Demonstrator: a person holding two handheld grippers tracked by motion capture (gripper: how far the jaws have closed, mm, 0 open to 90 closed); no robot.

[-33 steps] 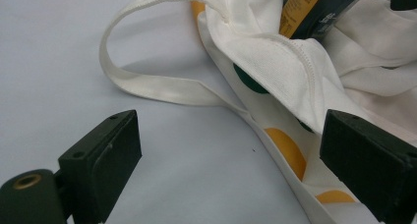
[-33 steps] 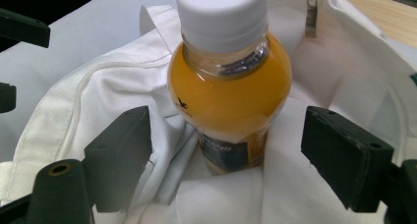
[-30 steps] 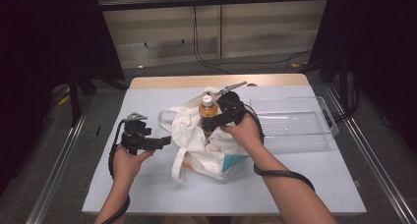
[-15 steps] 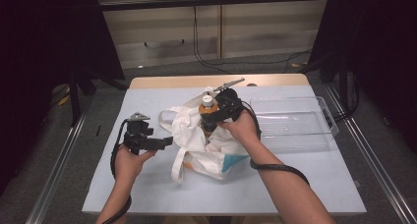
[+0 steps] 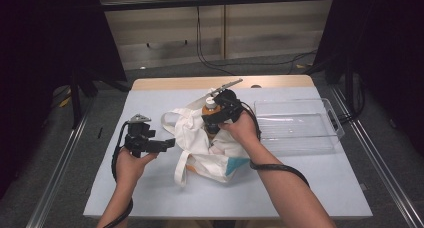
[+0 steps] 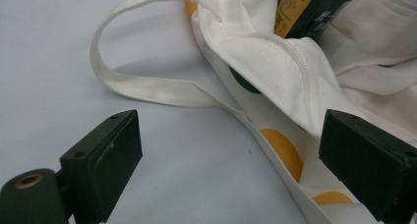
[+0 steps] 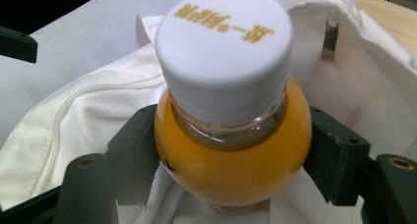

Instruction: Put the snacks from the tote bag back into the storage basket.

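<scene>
A white tote bag (image 5: 210,155) with orange and green spots lies open in the middle of the table. An orange juice bottle (image 5: 210,104) with a white cap stands upright in its mouth. My right gripper (image 5: 214,121) has just been closing, and its pads now press on both sides of the bottle (image 7: 231,160) below the neck. Bag cloth (image 7: 74,121) bunches around it. My left gripper (image 5: 168,145) rests low on the table left of the bag. It stands open (image 6: 231,160), with the bag's edge (image 6: 275,71) lying by its right jaw and untouched.
An empty clear plastic tray (image 5: 300,128) stands to the right of the bag. The bag's handle loop (image 6: 147,86) lies flat on the pale table (image 5: 150,108) ahead of my left gripper. Dark floor and metal rails flank the table.
My right gripper has settled a little closer around the bottle, which has stayed where it was. The left hand and the bag have not moved.
</scene>
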